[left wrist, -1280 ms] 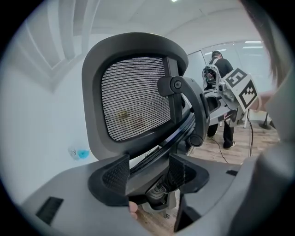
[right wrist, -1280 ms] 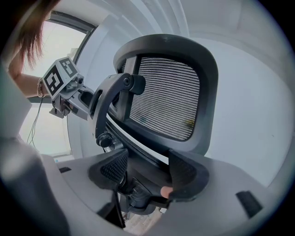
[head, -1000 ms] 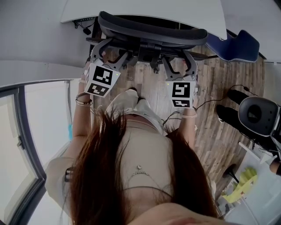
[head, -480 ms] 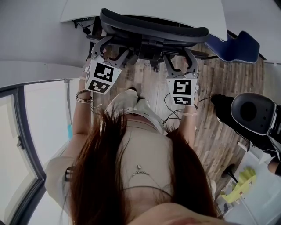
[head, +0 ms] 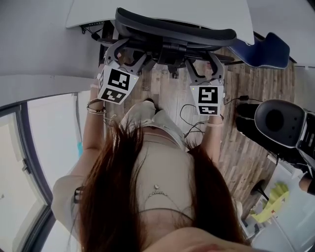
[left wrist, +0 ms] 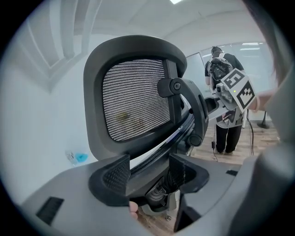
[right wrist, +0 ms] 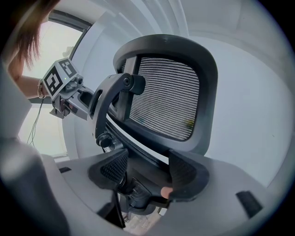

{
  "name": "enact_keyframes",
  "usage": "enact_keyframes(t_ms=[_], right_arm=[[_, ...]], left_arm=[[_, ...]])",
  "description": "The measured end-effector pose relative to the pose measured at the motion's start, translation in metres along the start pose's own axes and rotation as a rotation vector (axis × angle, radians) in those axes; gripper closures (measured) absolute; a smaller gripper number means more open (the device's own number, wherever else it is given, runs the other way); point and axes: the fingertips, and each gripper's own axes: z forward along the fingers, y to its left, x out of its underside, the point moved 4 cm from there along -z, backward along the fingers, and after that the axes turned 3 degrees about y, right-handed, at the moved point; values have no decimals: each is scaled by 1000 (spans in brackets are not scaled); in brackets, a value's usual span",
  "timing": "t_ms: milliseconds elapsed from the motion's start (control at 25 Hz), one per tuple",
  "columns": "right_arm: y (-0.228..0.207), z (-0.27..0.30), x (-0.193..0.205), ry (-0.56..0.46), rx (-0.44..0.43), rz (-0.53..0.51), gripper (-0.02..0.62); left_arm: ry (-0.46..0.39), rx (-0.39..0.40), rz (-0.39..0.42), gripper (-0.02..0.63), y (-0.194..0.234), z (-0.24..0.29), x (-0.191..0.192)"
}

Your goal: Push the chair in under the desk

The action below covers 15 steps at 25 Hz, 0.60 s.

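Chair (head: pixel 172 32) sat straight ahead of you, its back running L-R across both grippers and its top by the edge of the white counter (head: pixel 162 10) beyond. Left gripper (head: pixel 129 51) & right gripper (head: pixel 202 61) were equally near, one per side. Jaws were spread w/ the back's lower rim lying across each gap, nothing pinched. Back: gray mesh (left wrist: pixel 136 99) in a curved hard plastic frame. Floor (head: pixel 256 98): wood planks, prob. an easy push fwd.
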Motion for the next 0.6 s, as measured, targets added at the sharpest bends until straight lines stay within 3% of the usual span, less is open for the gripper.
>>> enact_keyframes(t_ms=[600], right_arm=[[-4, 22, -7, 7, -2, 8, 314]], left_arm=[[-17, 15, 12, 348, 21, 14, 1]])
